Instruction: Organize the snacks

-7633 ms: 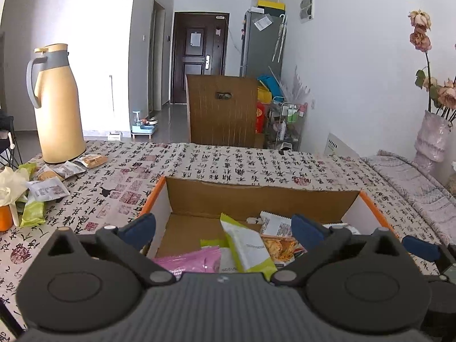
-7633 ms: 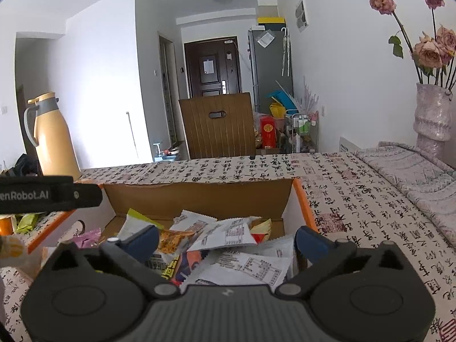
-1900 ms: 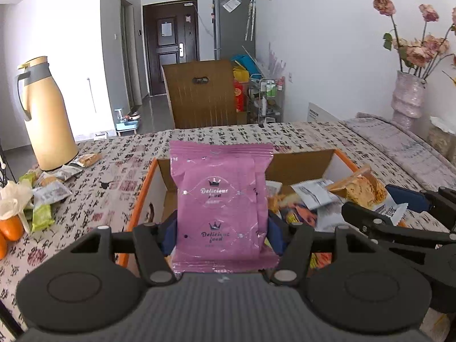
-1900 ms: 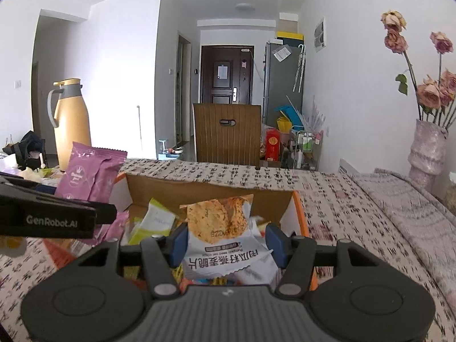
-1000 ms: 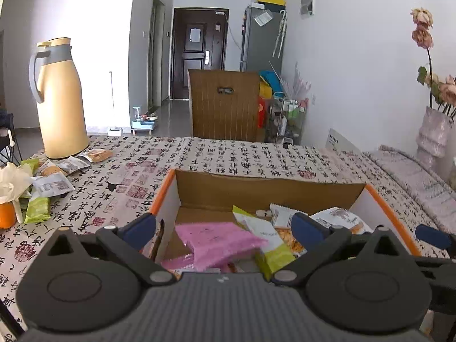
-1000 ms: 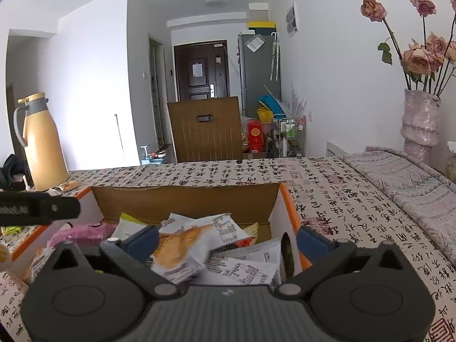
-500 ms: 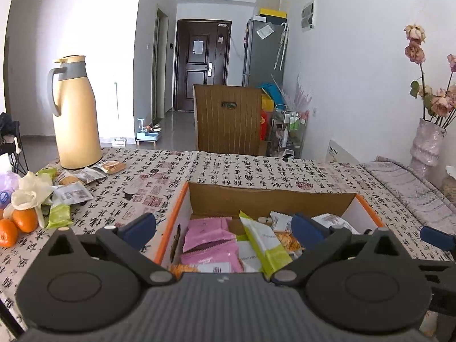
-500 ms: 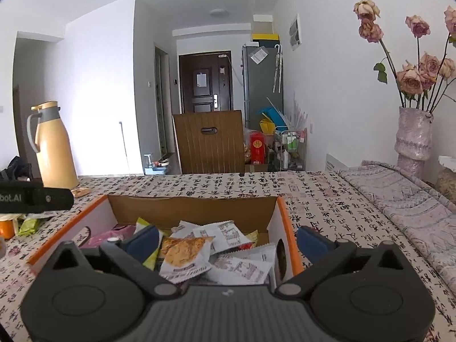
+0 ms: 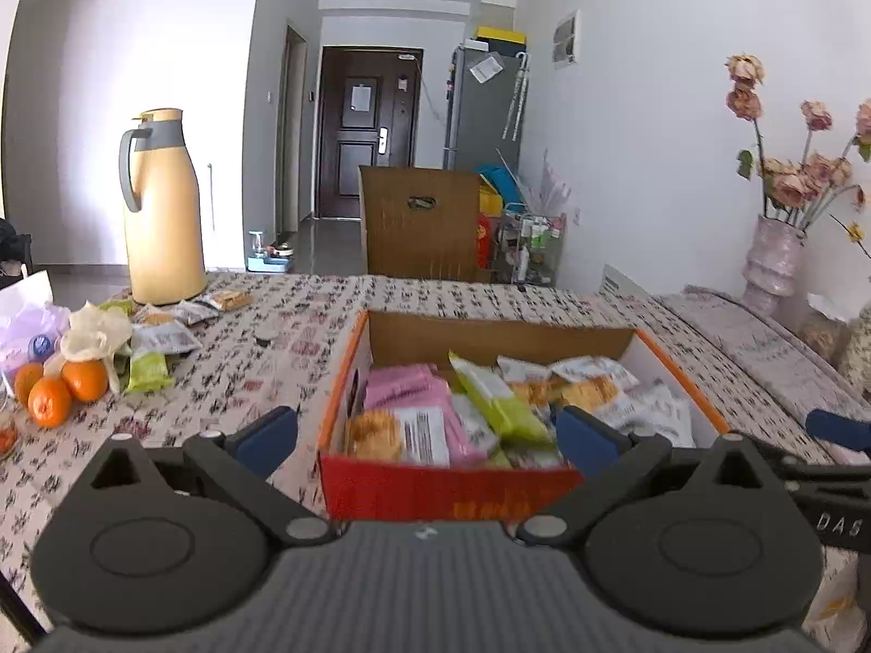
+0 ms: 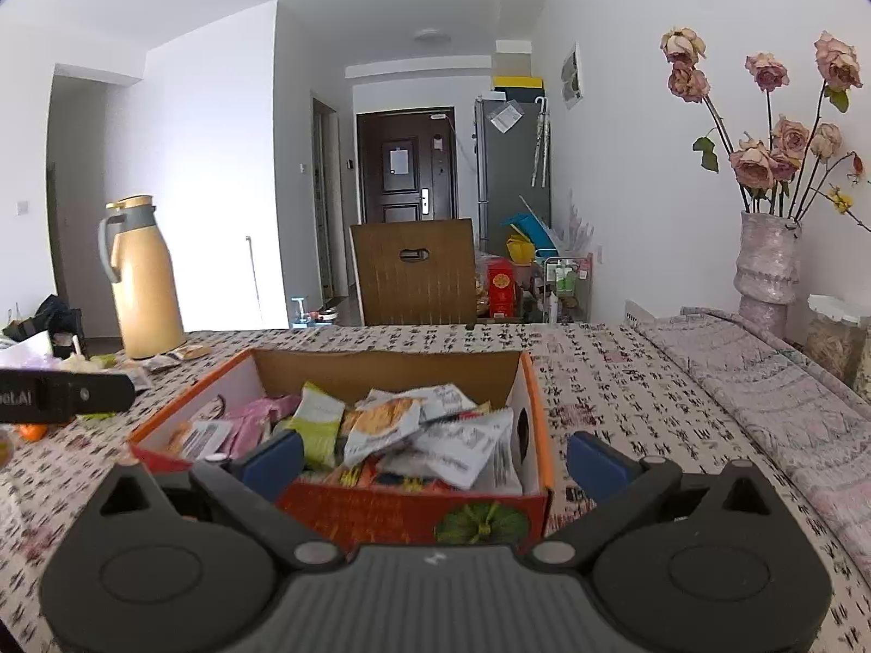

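Left gripper (image 9: 427, 435): jaws wide apart, empty, held back near the box's near wall.
Right gripper (image 10: 435, 460): spread wide too, nothing between the fingers.
Box (image 9: 441, 487): mid-table, packed with pink packs (image 9: 405, 392), a green pack (image 9: 498, 397) and white packs (image 10: 462, 446).
Loose snacks (image 9: 163, 334): far left, by the thermos (image 9: 160, 207) and oranges (image 9: 60, 389).
Step, as I judge it: fetch the loose ones next.
Doing it well: pinch a flat edge, lift clear of the oranges, lower into the box's left side.
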A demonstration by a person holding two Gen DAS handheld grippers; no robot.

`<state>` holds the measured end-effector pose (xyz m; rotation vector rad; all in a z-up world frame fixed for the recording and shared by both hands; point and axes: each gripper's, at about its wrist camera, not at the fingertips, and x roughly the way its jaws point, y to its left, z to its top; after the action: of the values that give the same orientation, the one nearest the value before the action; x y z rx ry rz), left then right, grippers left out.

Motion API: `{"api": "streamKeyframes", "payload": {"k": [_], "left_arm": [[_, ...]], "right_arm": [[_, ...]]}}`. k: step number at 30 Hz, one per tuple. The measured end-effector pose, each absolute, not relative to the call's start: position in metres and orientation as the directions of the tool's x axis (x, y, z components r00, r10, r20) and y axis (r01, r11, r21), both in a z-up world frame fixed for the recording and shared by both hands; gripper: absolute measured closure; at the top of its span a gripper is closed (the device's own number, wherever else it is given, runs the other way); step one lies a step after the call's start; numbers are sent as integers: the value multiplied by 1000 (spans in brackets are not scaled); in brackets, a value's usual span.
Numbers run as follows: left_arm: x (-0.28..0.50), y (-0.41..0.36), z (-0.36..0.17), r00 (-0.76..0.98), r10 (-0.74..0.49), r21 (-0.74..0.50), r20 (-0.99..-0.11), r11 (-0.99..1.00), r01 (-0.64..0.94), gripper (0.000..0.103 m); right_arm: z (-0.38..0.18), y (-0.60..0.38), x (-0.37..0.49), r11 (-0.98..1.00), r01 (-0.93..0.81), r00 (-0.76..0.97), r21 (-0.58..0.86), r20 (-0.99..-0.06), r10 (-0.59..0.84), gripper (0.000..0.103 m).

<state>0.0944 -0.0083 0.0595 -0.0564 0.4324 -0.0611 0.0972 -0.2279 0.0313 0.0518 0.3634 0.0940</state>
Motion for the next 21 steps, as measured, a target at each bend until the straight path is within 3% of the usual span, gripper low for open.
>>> {"api": "streamKeyframes", "payload": {"k": [21], "left_arm": [[45,-3,2,830,-115,-68,-546,993,93,0]], "right_arm": [[-10,-242,37,993,-80,873,86,-475,112,0]]}}
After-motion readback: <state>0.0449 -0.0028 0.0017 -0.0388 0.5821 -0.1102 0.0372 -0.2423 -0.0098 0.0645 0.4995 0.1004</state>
